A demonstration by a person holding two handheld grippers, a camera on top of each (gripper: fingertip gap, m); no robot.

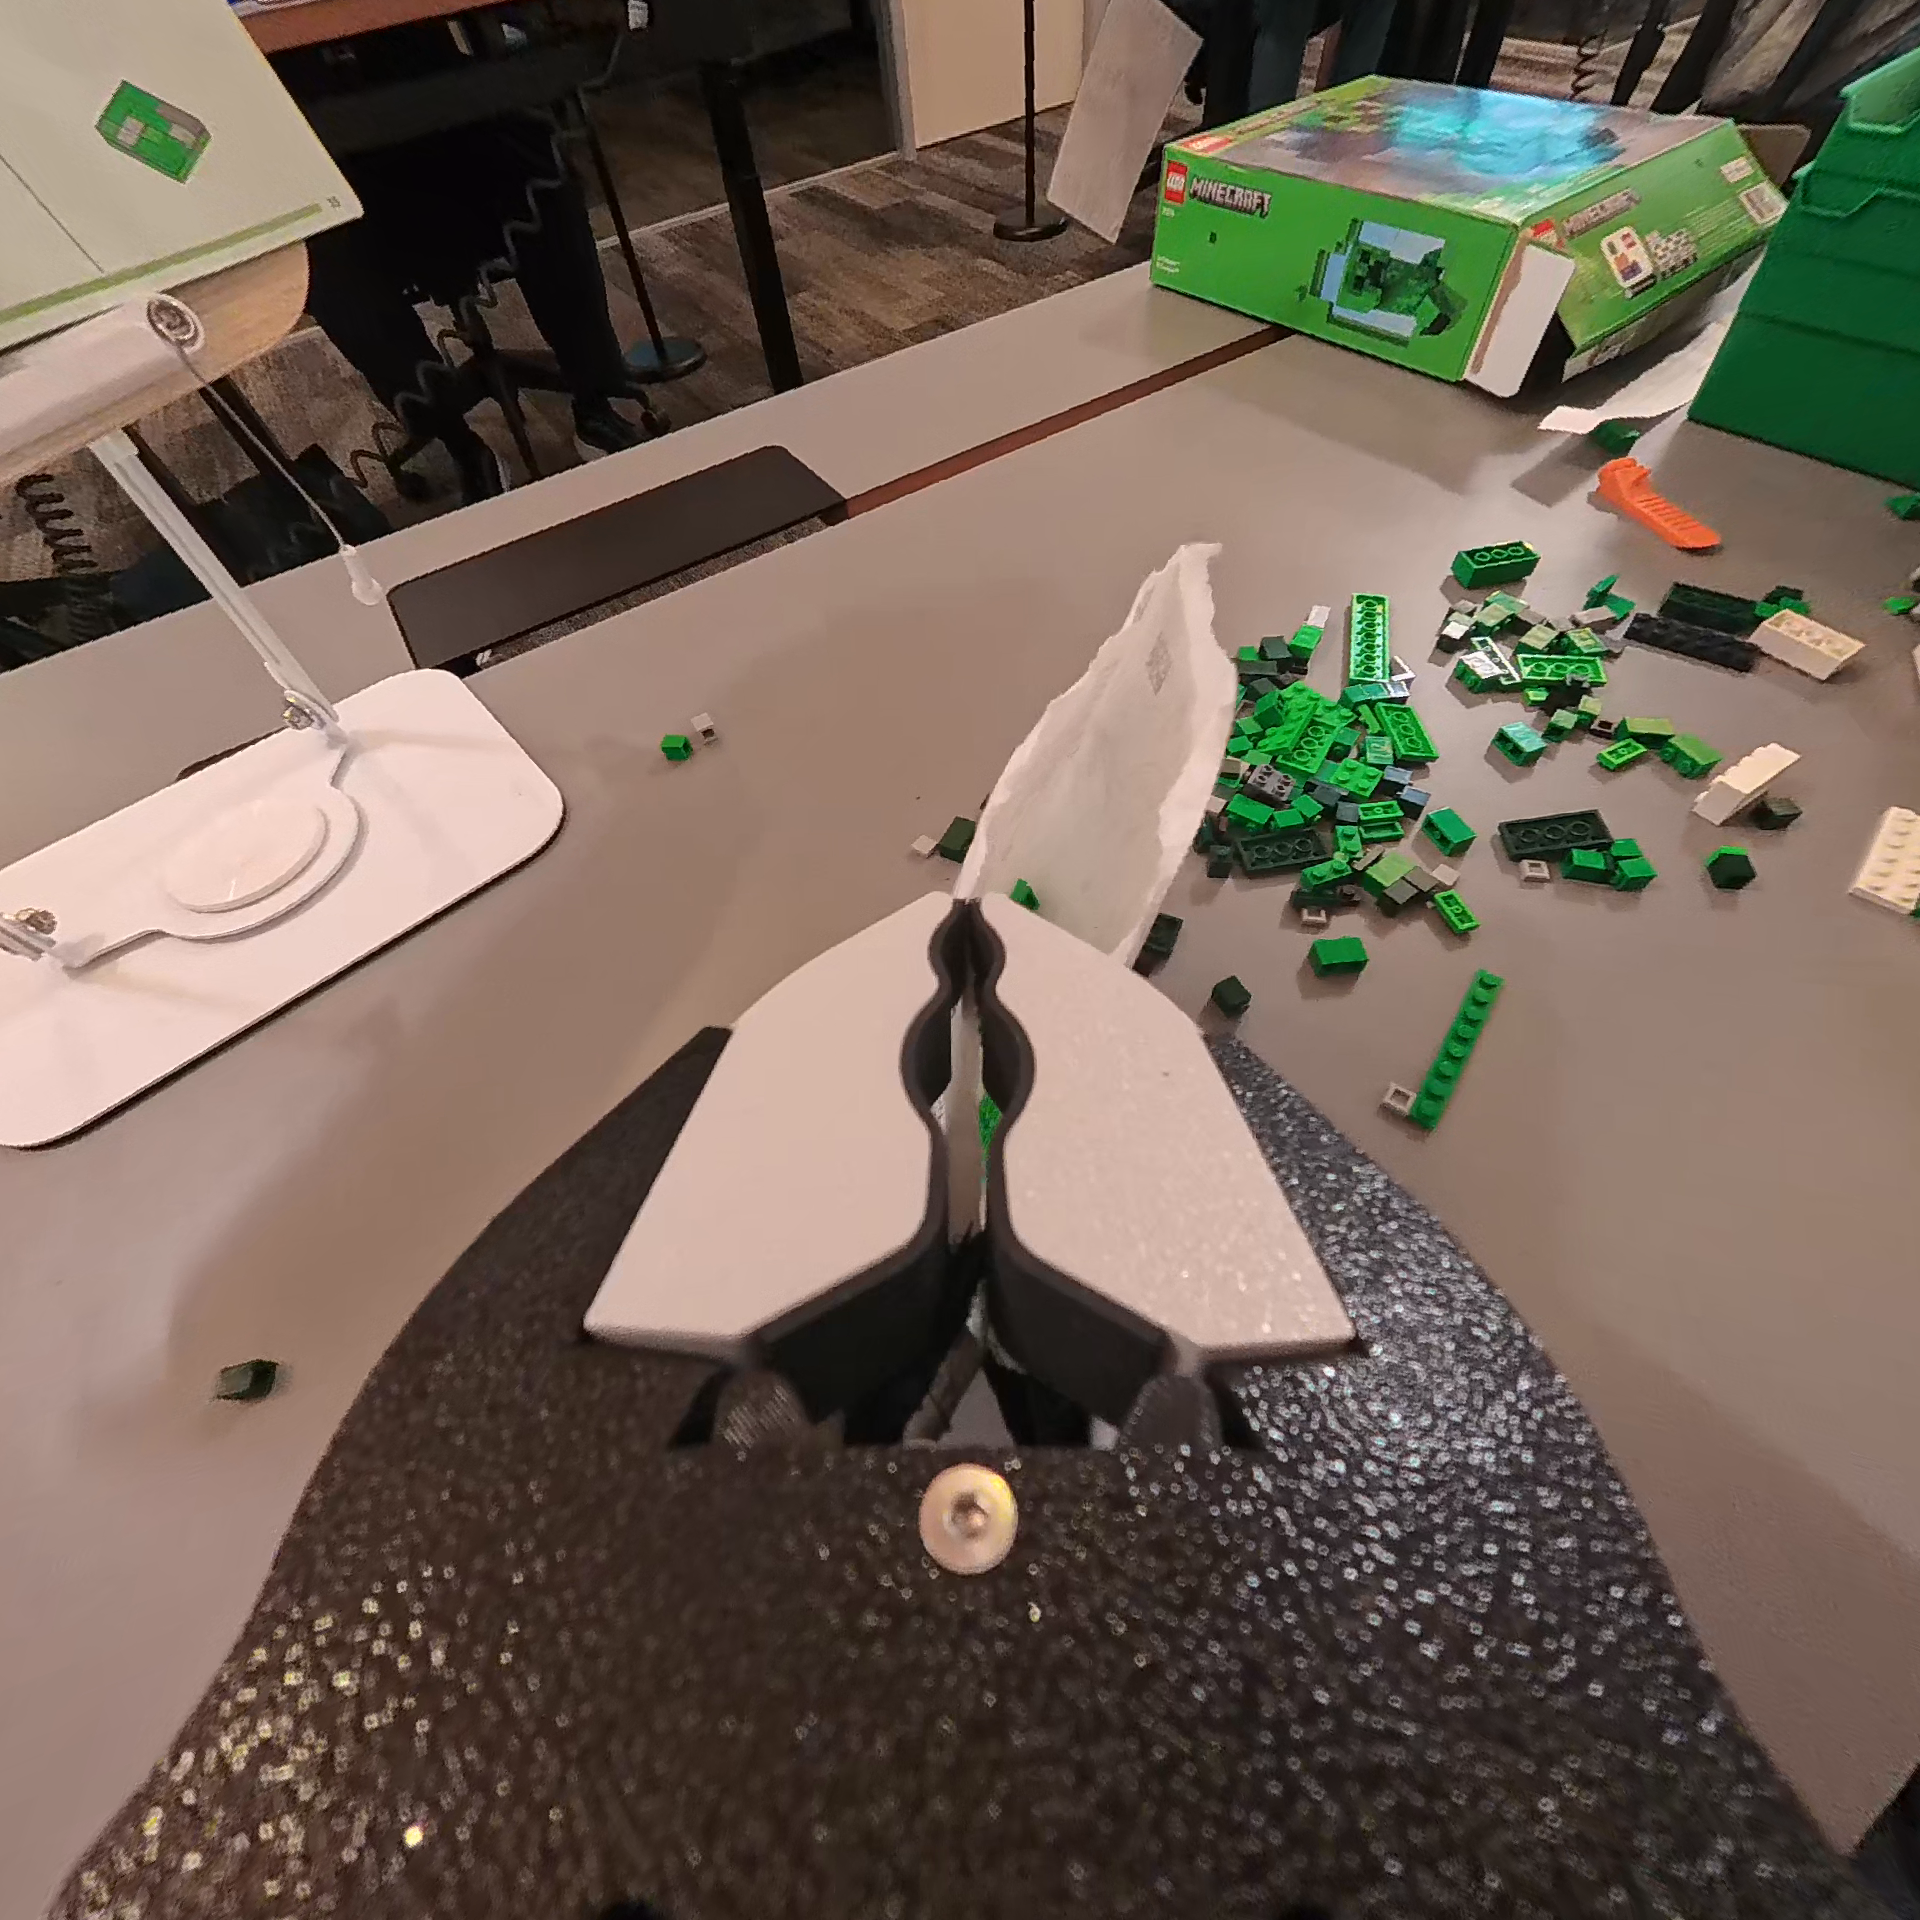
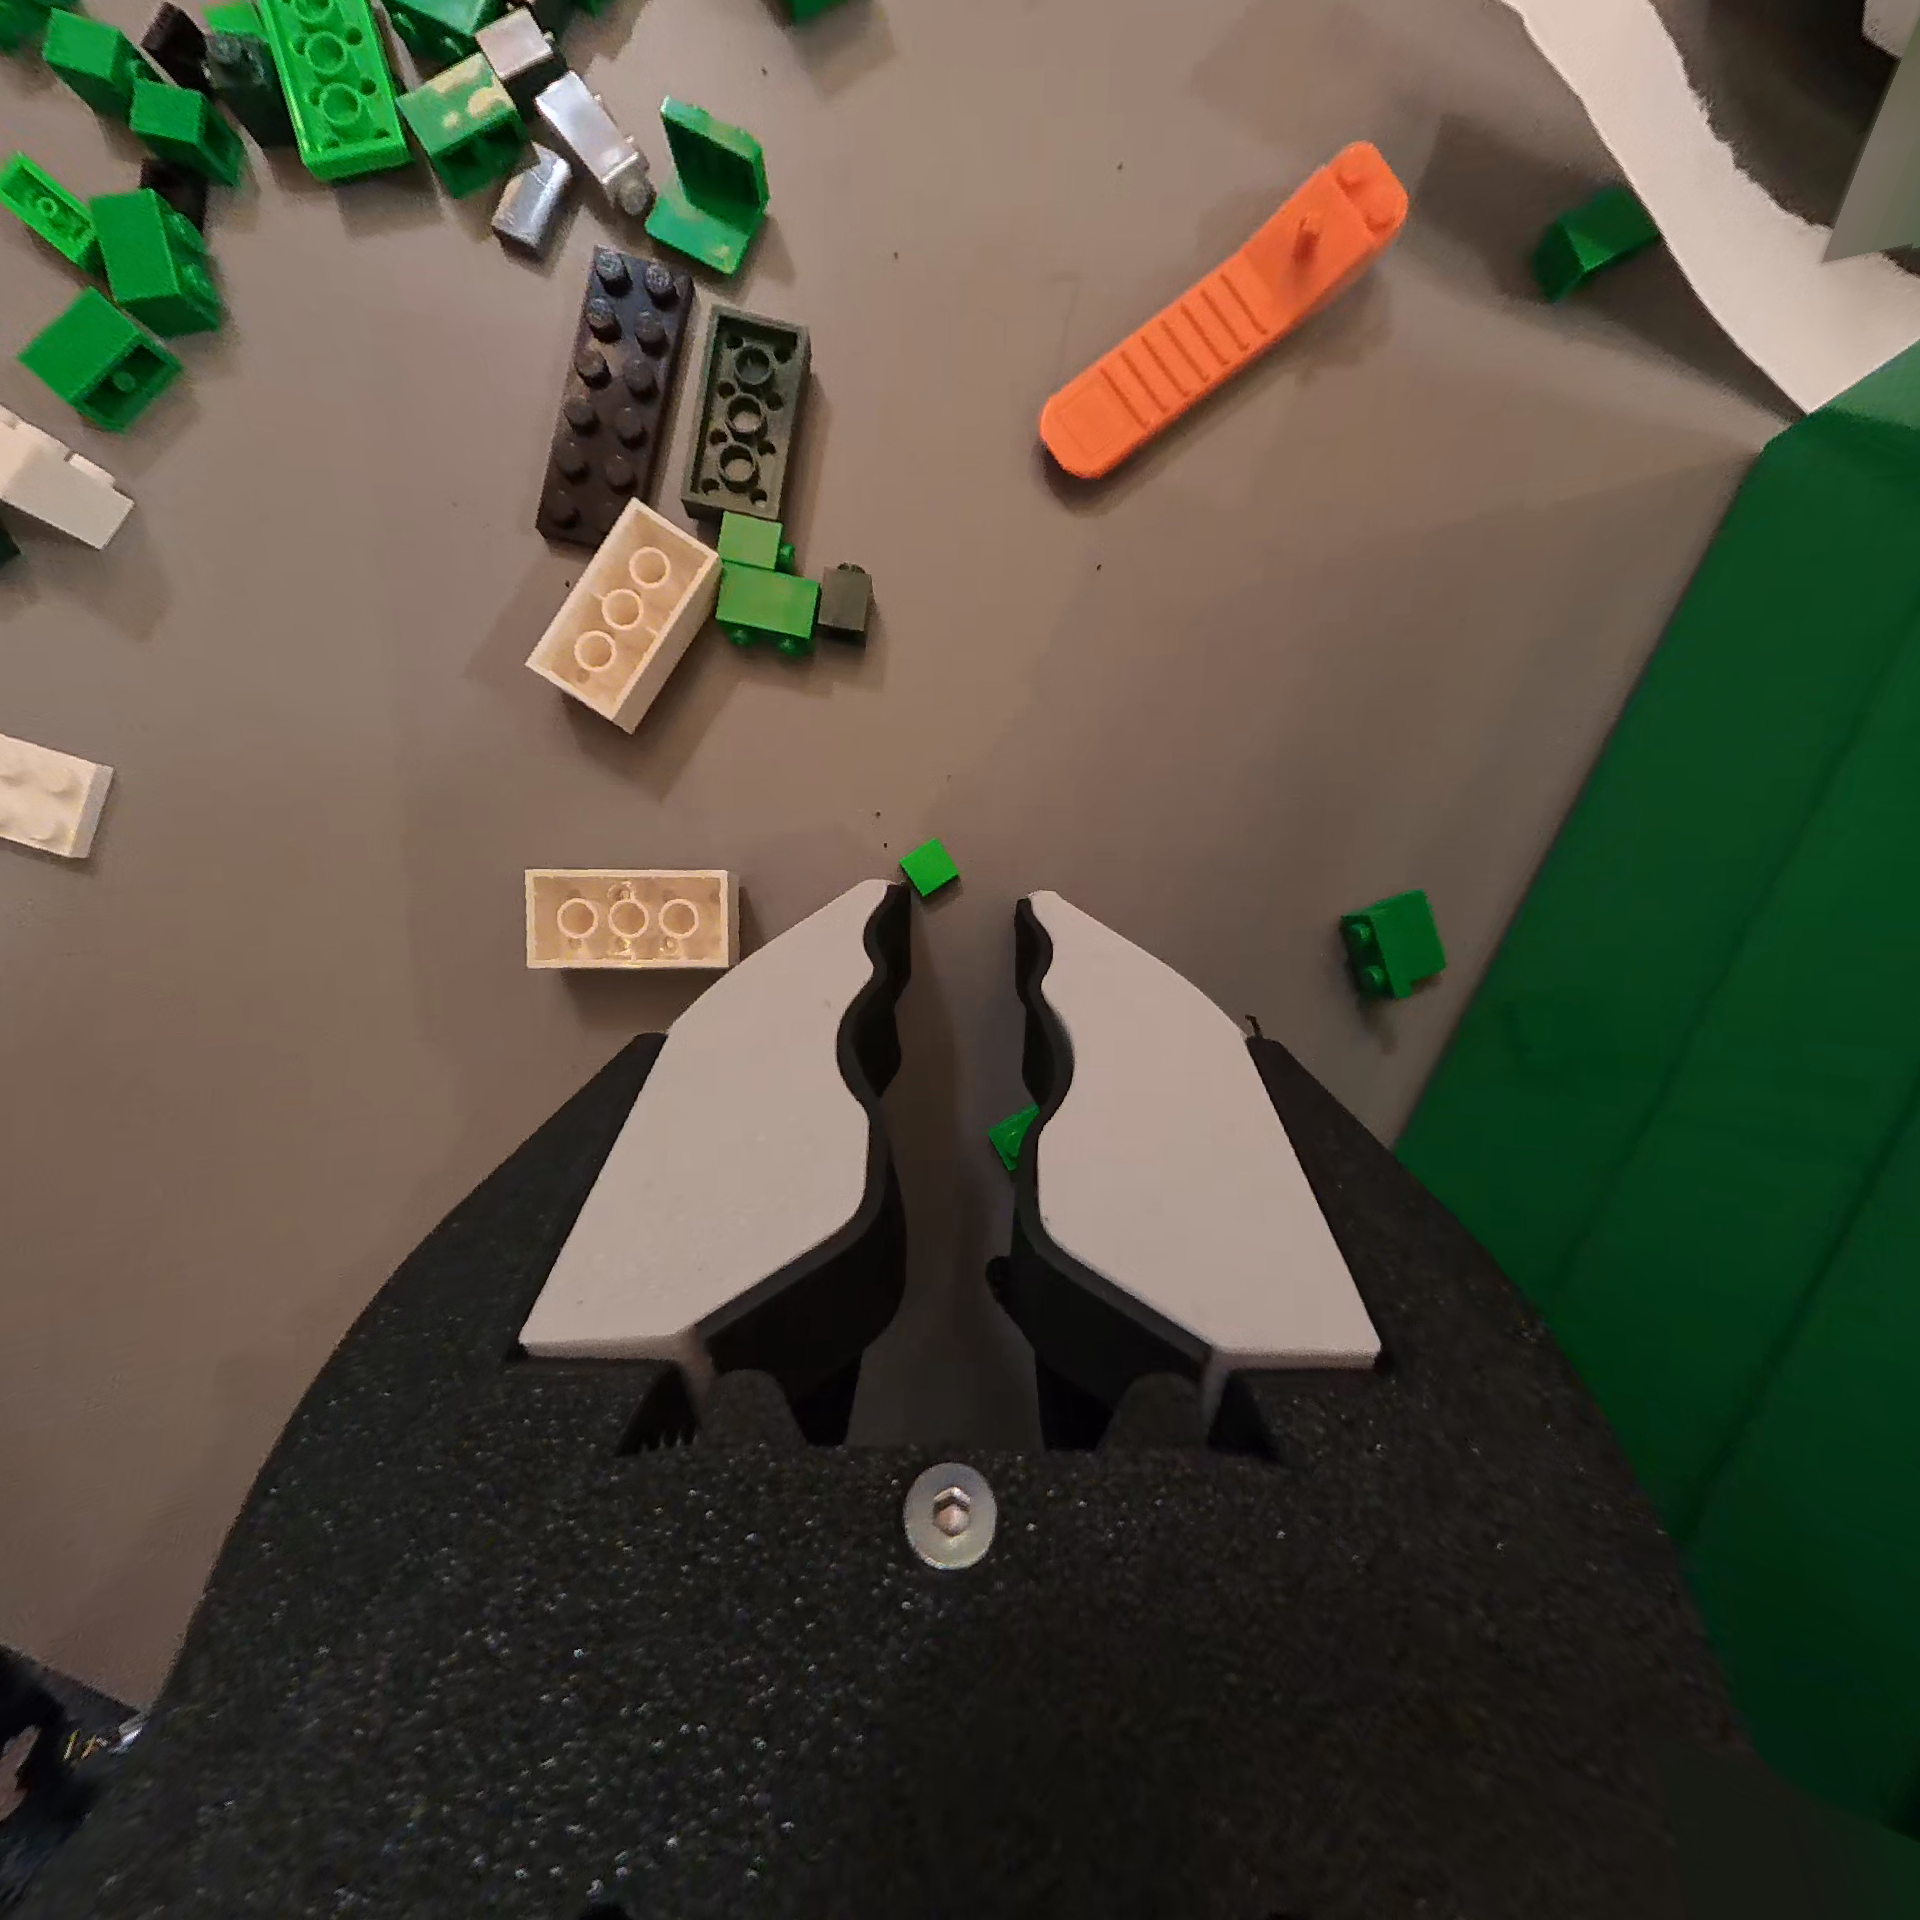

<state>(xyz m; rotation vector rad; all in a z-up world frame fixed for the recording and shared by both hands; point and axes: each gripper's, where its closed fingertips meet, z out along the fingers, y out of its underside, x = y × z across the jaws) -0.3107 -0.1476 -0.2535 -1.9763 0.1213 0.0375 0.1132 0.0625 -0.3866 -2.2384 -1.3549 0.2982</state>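
My left gripper (image 1: 968, 914) is shut on a torn white paper bag (image 1: 1107, 758), which stands up from between its jaws above the grey table (image 1: 727, 1039). A heap of green, dark and white toy bricks (image 1: 1340, 769) lies just right of the bag. My right gripper (image 2: 961, 906) is open and empty, pointing down at the table. A tiny green tile (image 2: 929, 865) lies just beyond its left fingertip, and another small green piece (image 2: 1013, 1135) lies between its fingers. A white brick (image 2: 631, 918) lies upside down to its left.
An orange brick separator (image 2: 1221, 317) lies ahead on the right. A green bin (image 2: 1714, 1039) stands close on the right. A green toy box (image 1: 1455, 229) lies at the back. A white stand (image 1: 249, 862) holds an instruction booklet (image 1: 145, 156) on the left. Loose bricks (image 2: 623, 405) lie ahead left.
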